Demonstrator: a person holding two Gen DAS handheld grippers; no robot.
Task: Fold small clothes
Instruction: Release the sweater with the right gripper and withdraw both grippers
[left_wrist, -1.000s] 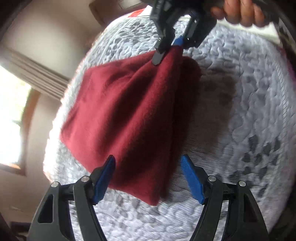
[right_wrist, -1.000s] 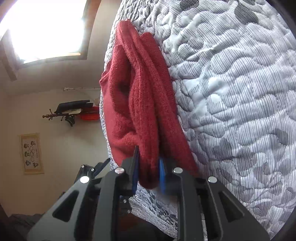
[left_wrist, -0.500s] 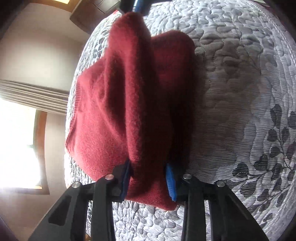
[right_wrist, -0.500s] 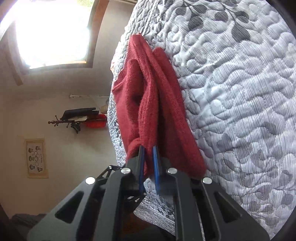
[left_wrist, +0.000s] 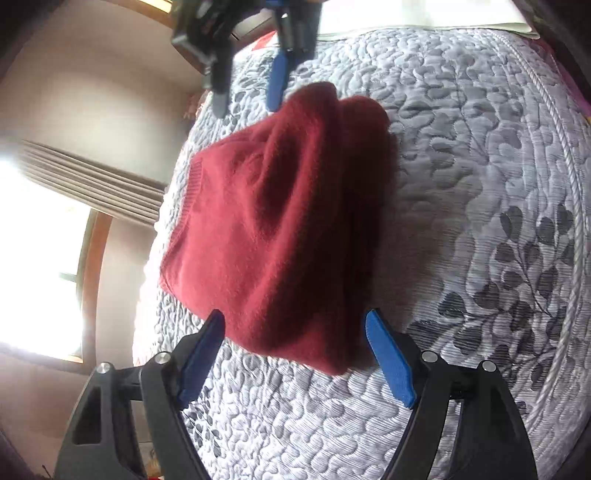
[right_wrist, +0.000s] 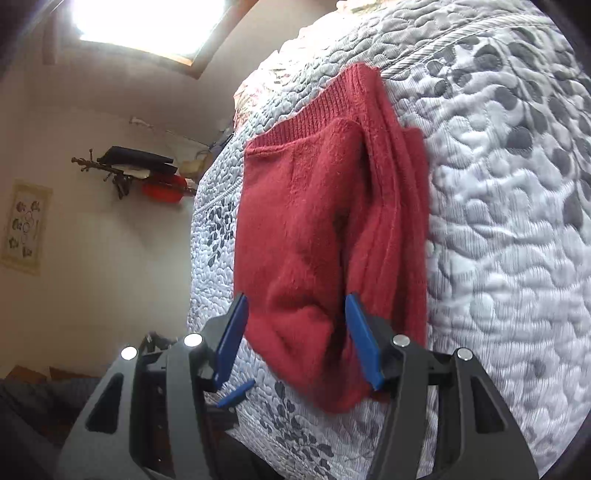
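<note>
Red sweater (left_wrist: 280, 229) lies folded on quilted bed (left_wrist: 480, 192); your left gripper (left_wrist: 295, 354) wide, empty, at sweater near edge; right gripper (right_wrist: 291, 339) wide too, holding nothing; knit looks soft, light, floppy; take hold at ribbed hem (right_wrist: 314, 114) corners.

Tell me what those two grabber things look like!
Both match. The left gripper has black plastic arms with triangle-shaped holes, round silver screws, and two flat fingers covered in ribbed blue pads. The right gripper is built the same way: black frame, silver screws, blue fingers. No cables, labels or sleeves show.
</note>
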